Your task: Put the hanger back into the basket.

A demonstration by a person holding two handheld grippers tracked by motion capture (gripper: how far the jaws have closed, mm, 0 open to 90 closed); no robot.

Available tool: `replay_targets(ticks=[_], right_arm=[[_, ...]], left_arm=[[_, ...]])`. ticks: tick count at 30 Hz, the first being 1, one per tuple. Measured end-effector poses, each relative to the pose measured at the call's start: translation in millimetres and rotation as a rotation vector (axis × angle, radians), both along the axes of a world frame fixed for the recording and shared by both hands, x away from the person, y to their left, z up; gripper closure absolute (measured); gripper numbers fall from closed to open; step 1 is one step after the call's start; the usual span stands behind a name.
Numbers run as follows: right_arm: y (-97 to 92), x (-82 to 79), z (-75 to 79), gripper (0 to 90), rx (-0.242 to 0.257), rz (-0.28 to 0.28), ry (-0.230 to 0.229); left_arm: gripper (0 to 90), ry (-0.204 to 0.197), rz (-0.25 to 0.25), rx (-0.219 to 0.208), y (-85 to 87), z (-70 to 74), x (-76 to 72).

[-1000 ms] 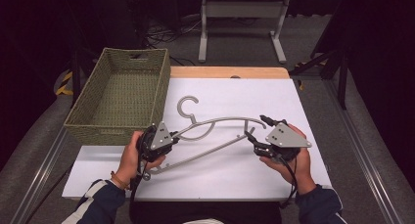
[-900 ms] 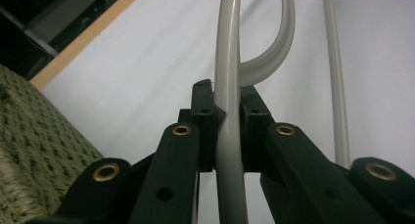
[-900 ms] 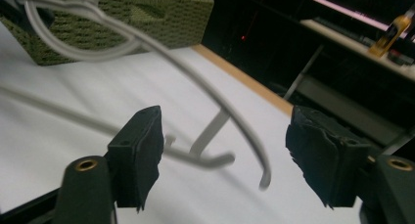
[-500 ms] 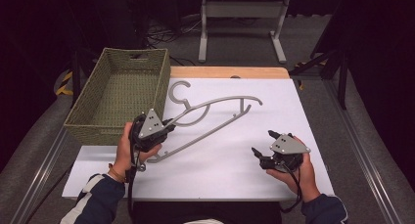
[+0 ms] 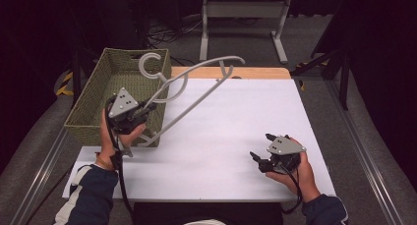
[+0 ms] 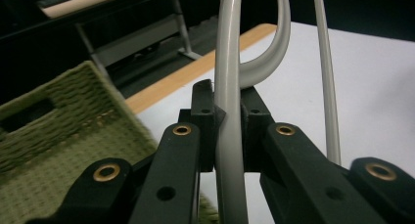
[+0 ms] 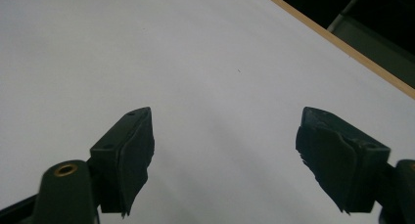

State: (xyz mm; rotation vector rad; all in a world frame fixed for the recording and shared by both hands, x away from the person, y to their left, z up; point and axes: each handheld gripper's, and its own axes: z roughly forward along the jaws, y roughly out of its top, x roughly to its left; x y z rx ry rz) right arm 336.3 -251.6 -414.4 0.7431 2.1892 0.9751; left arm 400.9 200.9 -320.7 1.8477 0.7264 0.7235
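Lifted grey hanger [image 5: 196, 95] now tilted over basket [image 5: 88, 122], left tongs [image 5: 147, 108] pinching it, right tongs [image 5: 260, 146] spread, empty.

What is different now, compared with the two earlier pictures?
The right hand-held gripper let go of the grey hanger, its jaws opening, and drew back low over the white sheet. The left hand-held gripper, shut on the hanger, lifted it toward the basket. The basket stayed put.

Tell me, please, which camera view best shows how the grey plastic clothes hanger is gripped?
The left gripper view: the left gripper is shut on the grey plastic clothes hanger, its bar pinched between both pads. The high view shows the whole hanger lifted beside the green woven basket, but not the contact. The right gripper view shows open jaws over the white sheet.
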Motion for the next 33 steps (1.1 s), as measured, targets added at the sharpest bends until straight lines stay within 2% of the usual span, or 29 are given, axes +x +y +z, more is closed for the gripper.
replay_targets(ticks=[6,9,13,15,18,24,25,32,33], right_arm=[[1.0,1.4,-2.0,21.8,-0.008,0.003,0.012],[2.3,2.2,-3.7,21.8,-0.012,0.007,0.023],[3.9,2.9,-6.1,21.6,-0.019,0.014,0.036],[4.4,3.4,-7.5,21.6,-0.020,0.015,0.042],[5.4,4.8,-10.6,21.6,-0.030,0.024,0.058],[6.8,5.6,-12.5,21.7,-0.035,0.028,0.070],[6.9,5.8,-12.6,21.6,-0.034,0.028,0.071],[11.2,5.1,-14.6,21.6,-0.051,0.043,0.077],[11.6,5.2,-15.2,21.6,-0.056,0.045,0.081]], left_arm=[[81.6,0.000,0.043,-0.024,21.0,15.8,7.9],[81.6,0.017,0.066,-0.046,33.5,23.2,13.8],[81.6,0.044,0.106,-0.027,47.3,26.8,24.9],[81.6,0.066,0.138,-0.014,56.5,26.6,33.8],[81.6,0.073,0.178,0.003,68.6,26.6,43.8],[81.6,0.064,0.197,-0.011,85.6,27.2,56.5],[81.6,0.074,0.195,-0.014,88.5,27.0,60.5],[81.5,0.110,0.247,0.052,90.8,11.6,78.3],[81.5,0.120,0.249,0.050,91.3,9.1,80.3]])
